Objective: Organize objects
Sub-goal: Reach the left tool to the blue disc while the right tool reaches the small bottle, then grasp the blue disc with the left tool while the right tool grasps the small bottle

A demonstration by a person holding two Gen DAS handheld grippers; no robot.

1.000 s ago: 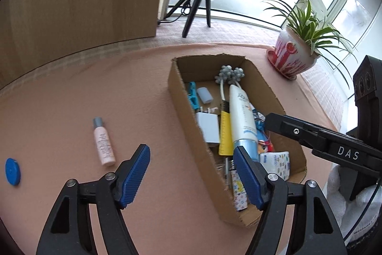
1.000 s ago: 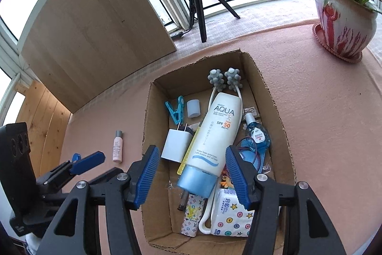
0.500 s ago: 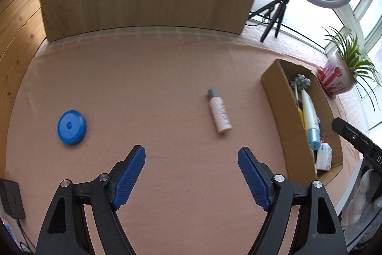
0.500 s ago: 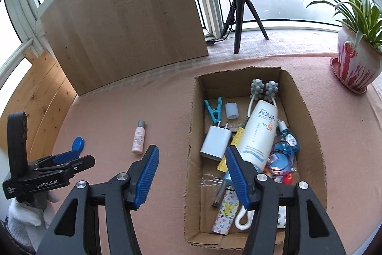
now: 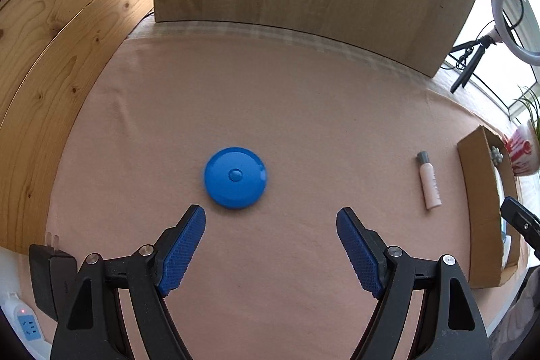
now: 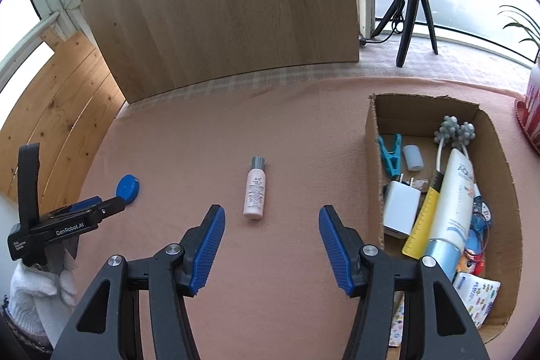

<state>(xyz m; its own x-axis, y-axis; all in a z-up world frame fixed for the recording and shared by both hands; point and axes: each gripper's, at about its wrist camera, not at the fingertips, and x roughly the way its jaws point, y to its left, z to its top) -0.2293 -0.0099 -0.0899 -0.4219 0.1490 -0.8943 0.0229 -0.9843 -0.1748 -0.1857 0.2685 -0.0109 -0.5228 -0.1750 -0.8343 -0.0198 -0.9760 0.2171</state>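
Far left, left wrist view only: we record a black plug adapter (image 5: 50, 272) and a white power strip with a blue socket (image 5: 25, 323) at the table edge, below pine wall planks (image 5: 50, 56).

Round blue plastic disc with a centre button (image 5: 235, 177): lies flat on the pink felt table cover (image 5: 270, 97), just ahead of the left gripper (image 5: 271, 245), nearer its left finger. Jaws wide apart, holding nothing. In the right wrist view we see the same disc small and edge-on (image 6: 128, 188), touching or just past the left gripper's tip (image 6: 101, 206), and the white-gloved hand (image 6: 37, 289) that carries it.

Small pale-pink bottle with a grey cap (image 6: 255, 189): lies on the cover, cap away from us, just ahead of the right gripper (image 6: 269, 245), whose blue pads stand well apart and empty. The left view shows it (image 5: 428, 181) far right, beside the box.

Open brown cardboard box (image 6: 373, 157): only the right view shows its contents, among them a teal clothes peg (image 6: 391, 154), white charger (image 6: 401, 208), yellow ruler (image 6: 422, 221) and white sunscreen tube (image 6: 450, 204).

Change over the last second: we note the left gripper has swung from the box to the disc, and the right gripper from over the box to the bottle.
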